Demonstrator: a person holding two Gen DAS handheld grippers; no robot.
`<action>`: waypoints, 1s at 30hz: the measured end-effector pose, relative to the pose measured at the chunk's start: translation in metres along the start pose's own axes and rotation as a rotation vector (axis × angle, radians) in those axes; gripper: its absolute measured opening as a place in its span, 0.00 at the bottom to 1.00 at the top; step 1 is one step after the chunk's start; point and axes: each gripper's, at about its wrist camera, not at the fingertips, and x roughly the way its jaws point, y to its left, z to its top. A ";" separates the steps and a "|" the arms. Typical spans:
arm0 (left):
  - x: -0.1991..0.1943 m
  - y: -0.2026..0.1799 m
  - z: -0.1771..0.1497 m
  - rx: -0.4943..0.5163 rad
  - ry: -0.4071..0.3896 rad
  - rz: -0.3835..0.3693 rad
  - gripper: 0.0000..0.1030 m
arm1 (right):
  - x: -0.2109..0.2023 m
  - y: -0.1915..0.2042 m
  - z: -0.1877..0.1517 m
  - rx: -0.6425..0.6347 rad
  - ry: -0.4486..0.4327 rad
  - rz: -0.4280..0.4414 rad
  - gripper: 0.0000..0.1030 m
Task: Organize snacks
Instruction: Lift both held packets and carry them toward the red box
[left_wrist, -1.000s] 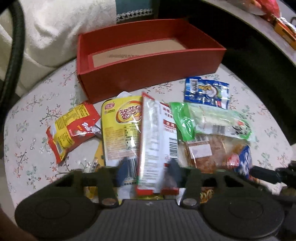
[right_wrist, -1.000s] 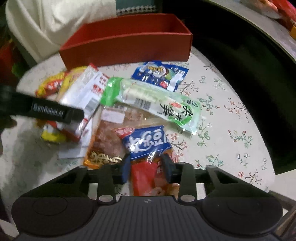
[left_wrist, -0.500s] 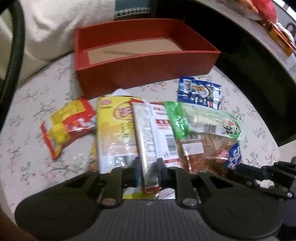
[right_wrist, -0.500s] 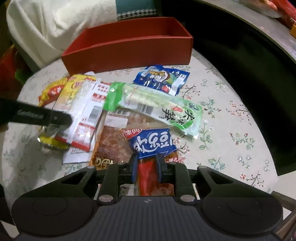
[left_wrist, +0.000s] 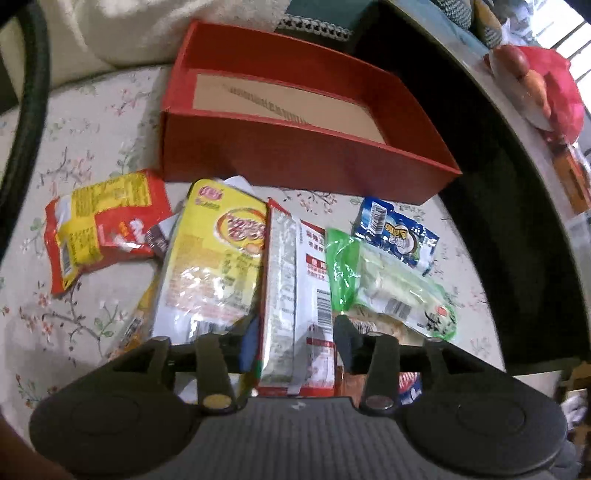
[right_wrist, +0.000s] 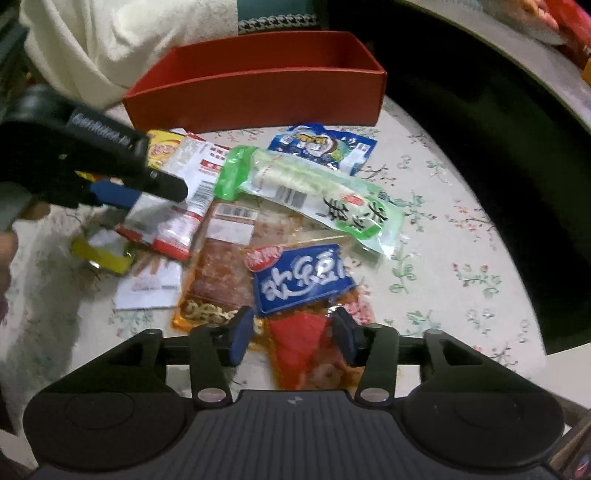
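An empty red box (left_wrist: 295, 162) (right_wrist: 258, 99) stands at the back of the floral table. Snack packets lie in a heap in front of it. My left gripper (left_wrist: 297, 341) straddles the near end of a white-and-red packet (left_wrist: 291, 280) (right_wrist: 192, 173); its jaws are opening and the pads stand just off the packet's edges. Its fingers (right_wrist: 162, 182) show at the left of the right wrist view. My right gripper (right_wrist: 292, 334) straddles a blue-and-red packet (right_wrist: 303, 277); its jaws are opening too, with gaps on both sides.
Around these lie a yellow packet (left_wrist: 218, 258), a red-and-yellow packet (left_wrist: 99, 229), a green packet (left_wrist: 388, 288) (right_wrist: 314, 188), a blue-and-white packet (left_wrist: 395, 236) and an orange clear packet (right_wrist: 221, 266). The table edge drops into a dark gap on the right. White cloth (right_wrist: 110, 44) lies behind.
Half a second ago both grippers pinched their packets; now both pairs of jaws stand apart. The left gripper has rolled and shifted a little, so the box looks tilted. The packets lie where they were.
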 end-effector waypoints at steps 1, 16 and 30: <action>0.001 -0.007 0.000 0.030 -0.009 0.026 0.43 | 0.000 0.000 -0.001 -0.011 -0.006 -0.015 0.57; 0.014 -0.043 -0.007 0.322 0.006 0.212 0.45 | 0.013 -0.015 0.000 0.019 0.022 0.008 0.55; -0.049 0.029 -0.025 0.215 0.021 0.139 0.38 | 0.000 -0.018 -0.003 0.135 0.021 0.092 0.05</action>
